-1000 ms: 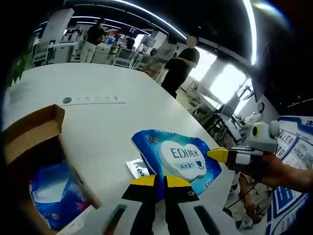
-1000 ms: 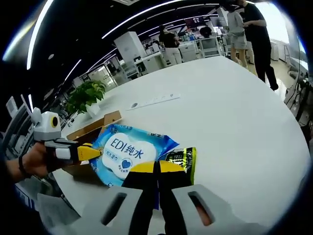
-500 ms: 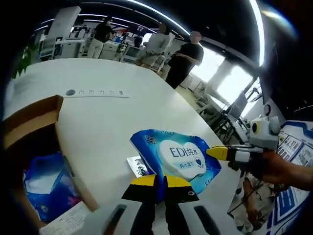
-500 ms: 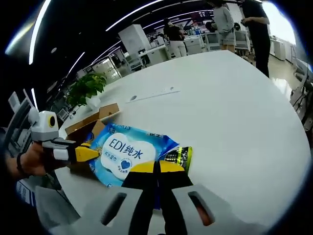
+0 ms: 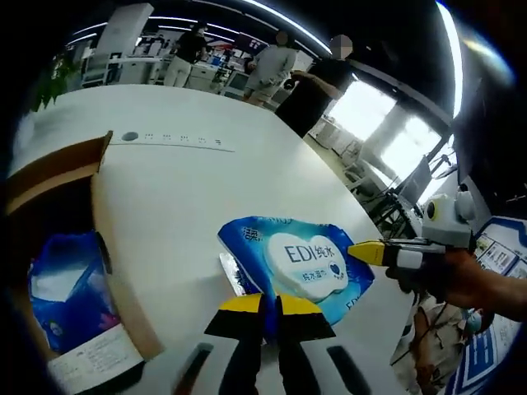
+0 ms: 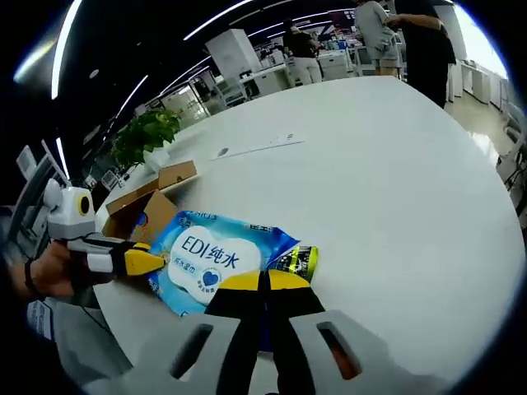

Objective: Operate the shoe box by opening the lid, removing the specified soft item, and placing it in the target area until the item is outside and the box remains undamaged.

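Note:
A blue wet-wipe pack (image 5: 298,265) with a white label hangs just over the white table (image 5: 181,189), held at two edges. My left gripper (image 5: 263,305) is shut on its near edge. From the right, my right gripper (image 5: 368,253) pinches its far corner. In the right gripper view the same pack (image 6: 216,257) sits between my right gripper (image 6: 263,282), shut on it, and my left gripper (image 6: 151,262) at the left. The open cardboard shoe box (image 5: 62,239) lies to the left with another blue pack (image 5: 66,292) inside. A small sachet (image 6: 296,262) lies under the held pack.
A long white strip (image 5: 177,141) lies on the table beyond the box. Several people (image 5: 317,90) stand past the table's far edge. A potted plant (image 6: 144,136) stands behind the box (image 6: 152,202). Bare tabletop (image 6: 395,164) stretches to the right.
Both views have shifted a little, with the box now seen more from above. The pack stays held between the two grippers, slightly further from the box.

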